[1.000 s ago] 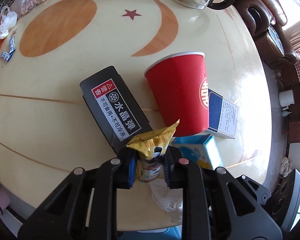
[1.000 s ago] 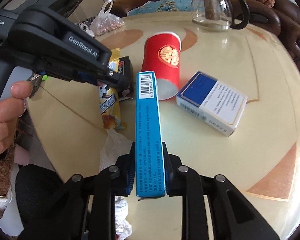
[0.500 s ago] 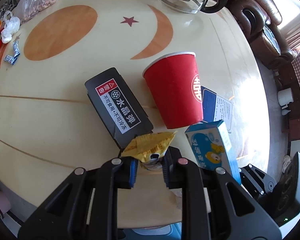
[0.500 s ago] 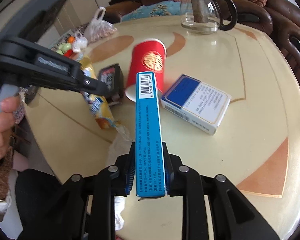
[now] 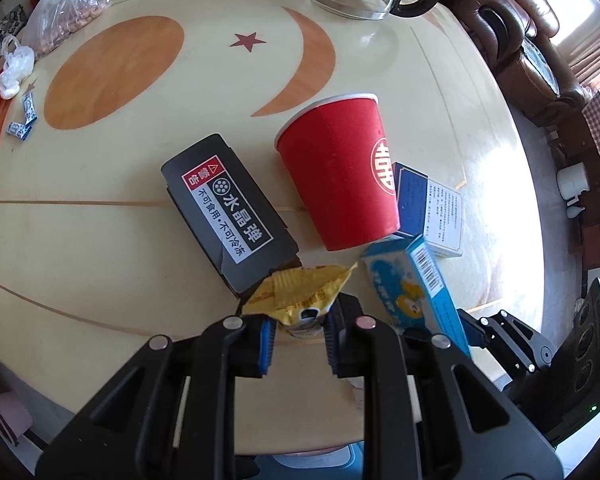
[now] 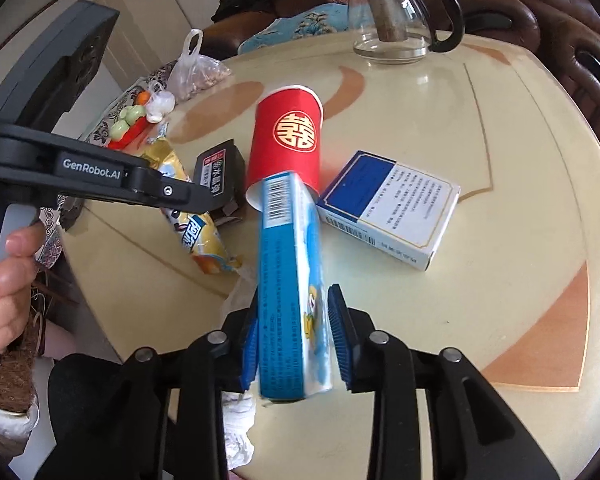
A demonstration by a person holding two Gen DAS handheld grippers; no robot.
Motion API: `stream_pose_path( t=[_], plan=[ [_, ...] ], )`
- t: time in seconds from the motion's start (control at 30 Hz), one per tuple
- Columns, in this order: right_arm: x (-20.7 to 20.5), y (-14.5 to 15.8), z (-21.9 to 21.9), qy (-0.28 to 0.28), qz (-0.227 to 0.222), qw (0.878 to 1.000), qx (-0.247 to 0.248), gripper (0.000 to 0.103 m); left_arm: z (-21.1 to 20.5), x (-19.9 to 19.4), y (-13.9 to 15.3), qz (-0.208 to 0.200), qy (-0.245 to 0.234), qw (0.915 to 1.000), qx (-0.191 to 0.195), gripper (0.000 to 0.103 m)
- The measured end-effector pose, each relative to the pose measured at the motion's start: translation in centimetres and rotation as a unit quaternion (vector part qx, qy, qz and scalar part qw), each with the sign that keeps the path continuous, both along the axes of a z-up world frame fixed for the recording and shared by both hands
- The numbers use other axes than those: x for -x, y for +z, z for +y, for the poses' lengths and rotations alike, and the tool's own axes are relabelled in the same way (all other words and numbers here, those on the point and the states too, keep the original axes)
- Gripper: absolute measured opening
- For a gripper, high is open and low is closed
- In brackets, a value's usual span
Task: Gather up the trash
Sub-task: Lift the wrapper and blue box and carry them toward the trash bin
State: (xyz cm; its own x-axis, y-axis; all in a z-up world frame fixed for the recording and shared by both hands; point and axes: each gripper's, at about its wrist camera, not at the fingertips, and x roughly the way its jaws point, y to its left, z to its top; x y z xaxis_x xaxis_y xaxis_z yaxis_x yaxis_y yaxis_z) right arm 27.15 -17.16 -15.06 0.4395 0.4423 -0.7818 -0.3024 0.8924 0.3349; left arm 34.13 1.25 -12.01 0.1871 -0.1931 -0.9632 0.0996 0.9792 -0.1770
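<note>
A: Left gripper (image 5: 298,338) — clamped on a yellow snack wrapper (image 5: 300,292), held over the near edge of the table (image 5: 100,240). "GenRobot.AI" is printed on its arm in the right wrist view.

B: And the right gripper (image 6: 294,338)?

A: Jaws opening. The light-blue carton (image 6: 288,280) sits tilted between them, barcode end up, the right pad clear of it — no firm grip visible.

B: What lies on the table?

A: A red paper cup (image 5: 340,172) on its side, gold double-happiness sign on it. Beside it a black box (image 5: 228,212) with a red warning tag and "水晶弹 不可食用·不可冷冻". On the other side a blue-and-white box (image 6: 388,208), print too small to read.

B: Farther back?

A: A glass teapot (image 6: 400,20) and a plastic bag of nuts (image 5: 66,20).
</note>
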Motion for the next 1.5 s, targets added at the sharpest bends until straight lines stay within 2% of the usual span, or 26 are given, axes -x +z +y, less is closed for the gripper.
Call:
stream_pose_path(
  t=[0.03,0.07,0.1,0.33,0.77,1.03,1.2,1.27,1.5],
  plan=[
    [0.0,0.0,-0.1,-0.005,-0.002,1.000,0.000,0.031,-0.1,0.0,0.0,0.000,-0.001,1.0000,-0.001,0.021],
    [0.0,0.0,-0.1,-0.006,0.001,1.000,0.001,0.025,-0.2,0.0,0.0,-0.001,-0.001,1.0000,-0.001,0.021],
    [0.1,-0.1,-0.2,-0.007,0.002,1.000,-0.004,0.024,-0.2,0.0,0.0,-0.002,-0.001,1.0000,-0.003,0.021],
    [0.3,0.7,-0.9,-0.024,-0.006,1.000,-0.012,0.023,0.0,0.5,0.7,-0.005,-0.001,1.0000,-0.002,0.020],
    [2.9,6.2,-1.9,-0.058,-0.077,0.995,0.028,0.021,0.2,3.5,4.7,-0.040,-0.011,0.9991,-0.008,0.019],
    [7.1,10.7,-1.8,-0.057,-0.111,0.991,0.054,0.021,0.8,7.4,8.1,-0.073,-0.028,0.9969,-0.005,0.018],
    [10.7,13.5,-1.6,-0.050,-0.133,0.988,0.068,0.021,1.4,10.8,9.6,-0.079,-0.034,0.9963,0.003,0.018],
    [12.2,14.2,-1.4,-0.046,-0.139,0.986,0.075,0.021,1.4,12.1,9.9,-0.087,-0.037,0.9955,-0.007,0.018],
    [16.3,15.0,-0.3,-0.032,-0.144,0.986,0.081,0.021,1.2,17.1,10.4,-0.091,-0.057,0.9942,-0.005,0.018]
  ],
)
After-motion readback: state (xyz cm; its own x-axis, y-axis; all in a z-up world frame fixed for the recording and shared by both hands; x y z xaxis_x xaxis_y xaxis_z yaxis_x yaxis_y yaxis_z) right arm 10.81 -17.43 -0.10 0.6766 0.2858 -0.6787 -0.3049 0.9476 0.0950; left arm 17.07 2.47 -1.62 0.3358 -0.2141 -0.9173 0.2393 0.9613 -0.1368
